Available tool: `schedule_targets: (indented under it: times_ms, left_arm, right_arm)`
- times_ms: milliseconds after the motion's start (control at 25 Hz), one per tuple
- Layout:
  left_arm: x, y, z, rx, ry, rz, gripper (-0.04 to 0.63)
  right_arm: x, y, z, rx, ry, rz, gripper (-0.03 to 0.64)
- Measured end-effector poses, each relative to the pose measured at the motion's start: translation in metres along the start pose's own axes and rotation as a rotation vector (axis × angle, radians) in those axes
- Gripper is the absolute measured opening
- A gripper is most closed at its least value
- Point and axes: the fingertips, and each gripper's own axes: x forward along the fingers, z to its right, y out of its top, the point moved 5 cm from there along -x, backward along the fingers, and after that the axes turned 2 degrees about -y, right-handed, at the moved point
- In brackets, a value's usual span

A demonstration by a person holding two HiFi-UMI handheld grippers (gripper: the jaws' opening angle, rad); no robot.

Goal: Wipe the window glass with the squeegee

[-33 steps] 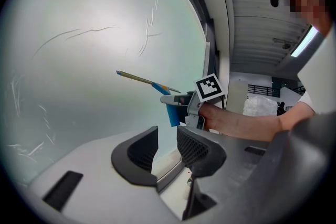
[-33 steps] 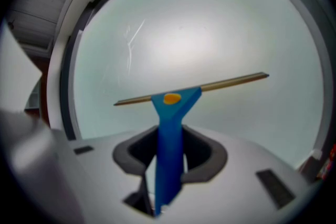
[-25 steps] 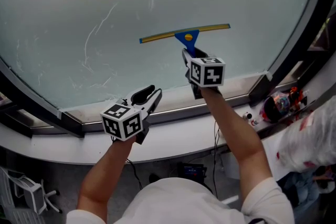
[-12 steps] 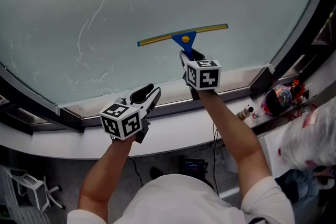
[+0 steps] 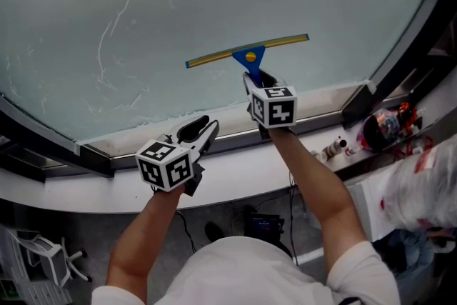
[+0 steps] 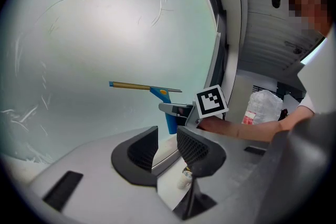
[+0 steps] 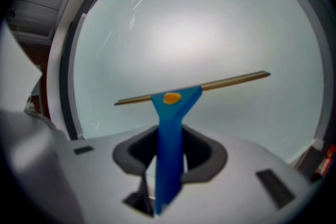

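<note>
A blue-handled squeegee [image 5: 249,56] with a yellow blade lies flat against the frosted window glass [image 5: 214,3], low on the pane. My right gripper [image 5: 258,79] is shut on its blue handle [image 7: 169,139], which runs up between the jaws to the blade [image 7: 194,87]. My left gripper [image 5: 196,131] hangs lower left over the sill, jaws apart with nothing between them; in its own view the squeegee [image 6: 152,89] and the right gripper's marker cube [image 6: 211,103] show beyond the left gripper [image 6: 167,145]. Thin streaks [image 5: 114,25] mark the glass upper left.
A dark window frame [image 5: 400,46] borders the pane at right, with a grey sill [image 5: 214,136] below. A white ledge [image 5: 235,182] runs under the sill. Small colourful items [image 5: 385,126] and a plastic bag [image 5: 421,189] lie at right. A white rack [image 5: 43,261] stands on the floor lower left.
The squeegee and my right gripper have slid a little down the glass toward the sill. The left gripper has stayed where it was.
</note>
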Motion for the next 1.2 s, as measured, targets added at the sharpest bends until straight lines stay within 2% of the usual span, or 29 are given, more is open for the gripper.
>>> schedule_targets:
  times_ms: [1200]
  left_arm:
    - [0.026,-0.05,-0.012,-0.069,0.014,-0.115,0.133]
  right_arm:
    - [0.027,-0.1,0.012,0.048,-0.002,-0.128,0.143]
